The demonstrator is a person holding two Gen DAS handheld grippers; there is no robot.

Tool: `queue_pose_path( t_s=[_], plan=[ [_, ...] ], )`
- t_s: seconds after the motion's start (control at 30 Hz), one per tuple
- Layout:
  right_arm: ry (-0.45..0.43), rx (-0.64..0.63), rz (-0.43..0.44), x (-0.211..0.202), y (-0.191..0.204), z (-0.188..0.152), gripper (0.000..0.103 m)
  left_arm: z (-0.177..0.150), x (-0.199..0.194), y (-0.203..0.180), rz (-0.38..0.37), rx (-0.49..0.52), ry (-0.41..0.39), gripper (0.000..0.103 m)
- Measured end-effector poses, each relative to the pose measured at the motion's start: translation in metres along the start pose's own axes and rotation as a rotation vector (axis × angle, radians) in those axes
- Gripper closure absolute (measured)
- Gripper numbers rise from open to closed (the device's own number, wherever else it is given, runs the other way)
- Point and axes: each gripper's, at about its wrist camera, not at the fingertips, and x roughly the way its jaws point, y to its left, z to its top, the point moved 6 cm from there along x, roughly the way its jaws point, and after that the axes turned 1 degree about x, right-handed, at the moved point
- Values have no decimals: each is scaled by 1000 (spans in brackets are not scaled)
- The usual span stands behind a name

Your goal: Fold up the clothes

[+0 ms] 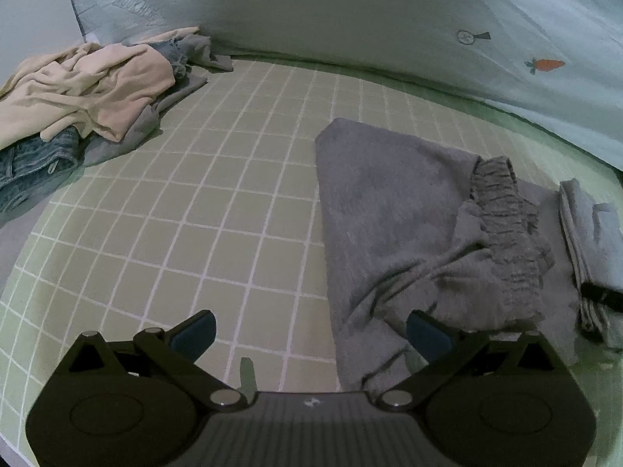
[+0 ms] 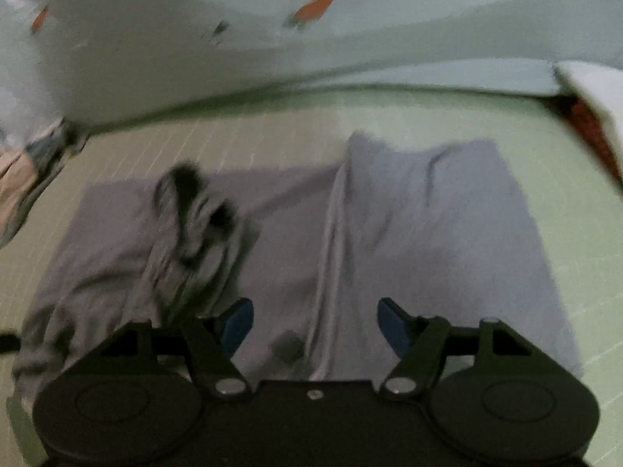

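A dark grey garment (image 1: pixel 389 214) with a ribbed elastic waistband (image 1: pixel 502 225) lies crumpled on the green checked sheet (image 1: pixel 194 214). My left gripper (image 1: pixel 311 334) stands wide open just above the sheet. Its right fingertip (image 1: pixel 426 334) is over the garment's near edge and holds nothing. The right wrist view is blurred. There the same grey garment (image 2: pixel 272 233) and its waistband (image 2: pixel 194 214) lie beside a lighter grey folded cloth (image 2: pixel 428 214). My right gripper (image 2: pixel 315 327) hovers open over the seam where the two cloths meet, and nothing is pinched.
A heap of unfolded clothes (image 1: pixel 89 89), beige on top with denim (image 1: pixel 31 163) beneath, sits at the far left. Pale blue bedding with carrot prints (image 1: pixel 389 19) rises along the back. A small folded grey piece (image 1: pixel 592 233) lies at the right edge.
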Motion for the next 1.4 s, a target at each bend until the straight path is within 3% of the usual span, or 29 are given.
queue_pose_path(
  t_s=[0.17,0.27,0.43,0.6,0.63,0.7,0.8,0.9,0.97,1.07,1.1,1.13,1.17,1.2,1.23,1.4],
  plan=[
    [-66,-44,-72,17,-2,33,33,15,13,5,9,-9,4,0],
    [-77,-82,-86,34,5,46,39,27,23,8,15,-7,2,0],
    [-25,-112,-103,78,16,61,69,51,46,12,29,4,6,0],
    [24,-128,-202,110,10,70,82,66,64,16,28,-7,28,0],
    [24,-137,-211,112,9,71,97,67,66,16,30,-3,30,0],
    [18,-152,-218,112,8,72,98,67,69,16,35,0,35,0],
    [-36,-137,-178,94,11,75,99,65,69,18,34,-14,34,0],
    [-95,-127,-42,69,29,81,99,64,67,17,20,-26,28,0],
    [-87,-131,34,66,39,78,99,63,68,15,10,-26,30,0],
    [10,-81,56,82,34,65,91,62,70,10,-12,-29,38,0],
    [42,-54,53,86,30,62,76,62,70,8,-22,-30,39,0],
    [45,-31,47,85,26,60,54,62,70,6,-32,-32,40,0],
    [26,-18,36,78,21,61,43,61,70,4,-42,-35,41,0],
    [6,-9,20,72,16,62,25,60,71,3,-51,-38,43,0],
    [-8,3,-2,66,10,63,18,60,71,2,-60,-41,45,0],
    [-3,112,-87,46,-26,52,18,58,78,-3,-106,-81,73,2]
  ],
)
